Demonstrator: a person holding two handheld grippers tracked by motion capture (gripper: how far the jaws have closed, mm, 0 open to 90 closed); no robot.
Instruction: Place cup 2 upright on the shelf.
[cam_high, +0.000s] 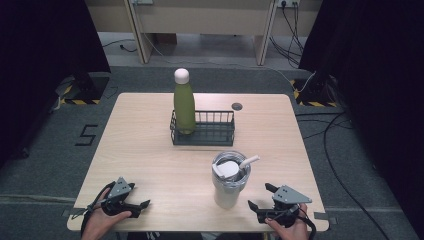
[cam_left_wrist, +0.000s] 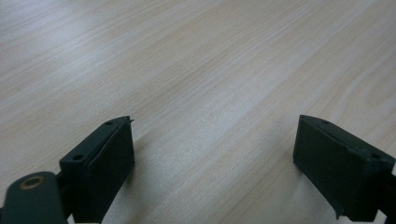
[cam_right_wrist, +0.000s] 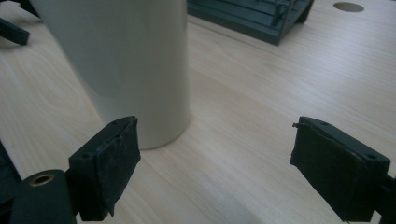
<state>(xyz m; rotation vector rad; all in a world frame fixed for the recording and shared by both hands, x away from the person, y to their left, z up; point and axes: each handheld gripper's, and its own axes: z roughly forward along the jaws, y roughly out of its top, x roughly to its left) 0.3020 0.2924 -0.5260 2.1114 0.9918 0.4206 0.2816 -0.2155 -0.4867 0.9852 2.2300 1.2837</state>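
Note:
A white tumbler (cam_high: 227, 190) with a lid and a straw stands near the table's front edge, right of centre. My right gripper (cam_high: 260, 196) rests just right of it, held by a hand, jaws wide apart. In the right gripper view the tumbler (cam_right_wrist: 126, 60) stands just beyond the left pad, apart from it, and nothing lies between the jaws of the right gripper (cam_right_wrist: 215, 163). My left gripper (cam_high: 139, 195) sits at the front left in a hand. It is open, and in its own view the left gripper (cam_left_wrist: 215, 163) has bare wood between the pads.
A green bottle (cam_high: 184, 105) with a white cap stands at the left end of a dark wire basket (cam_high: 215, 131) behind the tumbler. A small round hole (cam_high: 237, 106) marks the table (cam_high: 140, 145) further back. Cables run over the floor to the right.

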